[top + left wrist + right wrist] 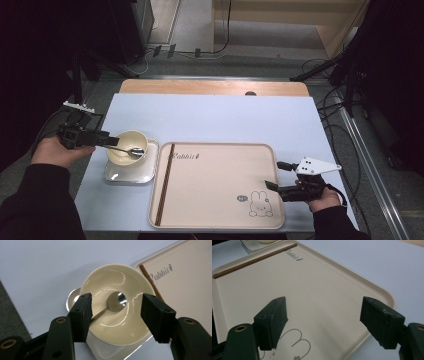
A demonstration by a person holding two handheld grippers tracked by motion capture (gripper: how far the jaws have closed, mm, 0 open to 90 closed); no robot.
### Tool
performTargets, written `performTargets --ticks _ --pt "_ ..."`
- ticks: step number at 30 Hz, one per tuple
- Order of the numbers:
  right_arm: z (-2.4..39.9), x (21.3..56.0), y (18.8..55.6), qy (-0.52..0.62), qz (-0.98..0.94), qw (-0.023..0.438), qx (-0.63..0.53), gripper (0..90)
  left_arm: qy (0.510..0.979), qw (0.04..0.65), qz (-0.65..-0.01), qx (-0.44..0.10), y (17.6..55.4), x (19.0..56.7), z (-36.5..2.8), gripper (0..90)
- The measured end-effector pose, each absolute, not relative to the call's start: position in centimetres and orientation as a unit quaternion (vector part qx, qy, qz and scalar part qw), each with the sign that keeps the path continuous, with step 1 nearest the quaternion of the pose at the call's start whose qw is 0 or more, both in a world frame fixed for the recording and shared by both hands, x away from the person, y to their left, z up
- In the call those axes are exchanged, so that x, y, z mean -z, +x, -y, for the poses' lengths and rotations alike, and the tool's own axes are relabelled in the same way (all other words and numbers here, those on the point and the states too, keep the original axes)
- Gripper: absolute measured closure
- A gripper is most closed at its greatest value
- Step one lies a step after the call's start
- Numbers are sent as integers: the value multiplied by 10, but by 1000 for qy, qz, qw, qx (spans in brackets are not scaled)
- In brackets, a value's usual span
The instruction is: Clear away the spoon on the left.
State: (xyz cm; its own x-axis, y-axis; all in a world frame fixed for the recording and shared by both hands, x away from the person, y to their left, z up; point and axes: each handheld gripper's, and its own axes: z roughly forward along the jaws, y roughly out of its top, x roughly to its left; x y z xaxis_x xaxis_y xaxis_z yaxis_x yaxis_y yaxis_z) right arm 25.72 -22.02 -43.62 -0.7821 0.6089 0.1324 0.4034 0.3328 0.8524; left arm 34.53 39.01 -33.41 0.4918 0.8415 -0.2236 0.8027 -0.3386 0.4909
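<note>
A cream bowl (pixel 127 145) stands on a small square white dish (pixel 131 175) left of a beige tray (pixel 215 185). A metal spoon (pixel 135 151) lies in the bowl, its handle running out over the rim toward my left gripper (pixel 111 141). In the left gripper view the gripper (pixel 117 298) is open, its jaws wide apart over the bowl (pixel 135 325). The spoon (pixel 117 301) has its handle passing beside the left jaw, not pinched. My right gripper (pixel 273 175) hangs open over the tray's right end, nothing between its jaws (pixel 324 301).
Brown chopsticks (pixel 165 182) lie along the tray's left edge. A rabbit drawing (pixel 261 204) marks the tray's near right corner. A pale blue mat (pixel 215 117) covers the table, with a wooden strip (pixel 215 87) at the far edge. Cables and dark stands lie beyond.
</note>
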Motion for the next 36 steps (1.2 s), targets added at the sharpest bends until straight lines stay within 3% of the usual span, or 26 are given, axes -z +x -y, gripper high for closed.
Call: performTargets --ticks 16,36 --pt "222 436 256 314 -809 106 -486 220 824 233 -516 3 371 350 -418 603" --pt "223 436 256 316 -809 109 -483 220 833 208 -511 41 354 357 -424 790"
